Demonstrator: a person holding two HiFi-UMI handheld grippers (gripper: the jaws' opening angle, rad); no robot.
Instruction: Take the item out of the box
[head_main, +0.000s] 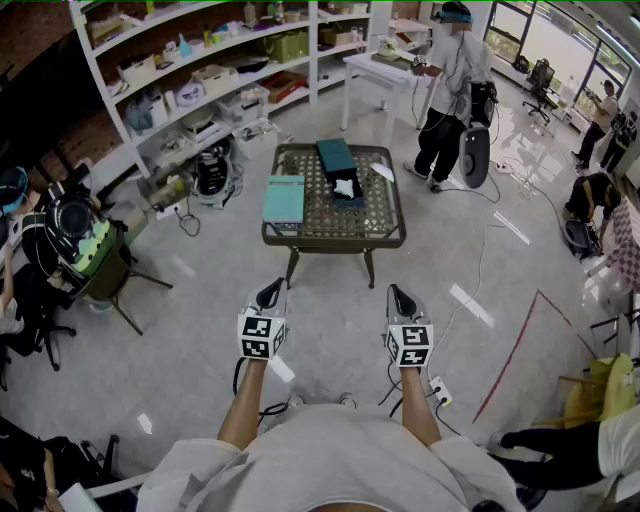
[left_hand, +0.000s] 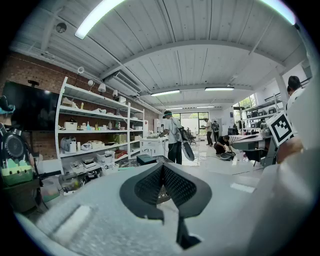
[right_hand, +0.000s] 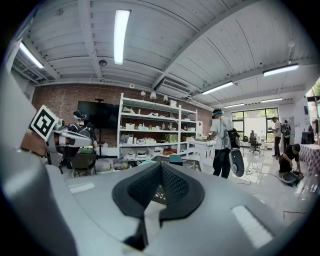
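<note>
A low wicker-topped table (head_main: 385, 215) stands ahead of me. On it lies an open dark box (head_main: 338, 160) with a white item (head_main: 345, 187) inside. A light teal flat box (head_main: 284, 198) lies at its left. Both grippers hang over the floor, well short of the table. The left gripper (head_main: 272, 292) is shut and holds nothing; the right gripper (head_main: 400, 298) is shut and empty too. In the left gripper view the jaws (left_hand: 162, 165) meet at their tips, with the dark box (left_hand: 146, 159) far beyond. The right gripper view shows its jaws (right_hand: 160, 165) closed likewise, the box (right_hand: 175, 159) far off.
A person (head_main: 450, 90) stands behind the table by a white table (head_main: 385, 70). White shelves (head_main: 200, 70) line the back left. A chair (head_main: 105, 270) stands at the left. A power strip (head_main: 440, 392) and cables lie near my feet; red tape (head_main: 520, 340) marks the floor at right.
</note>
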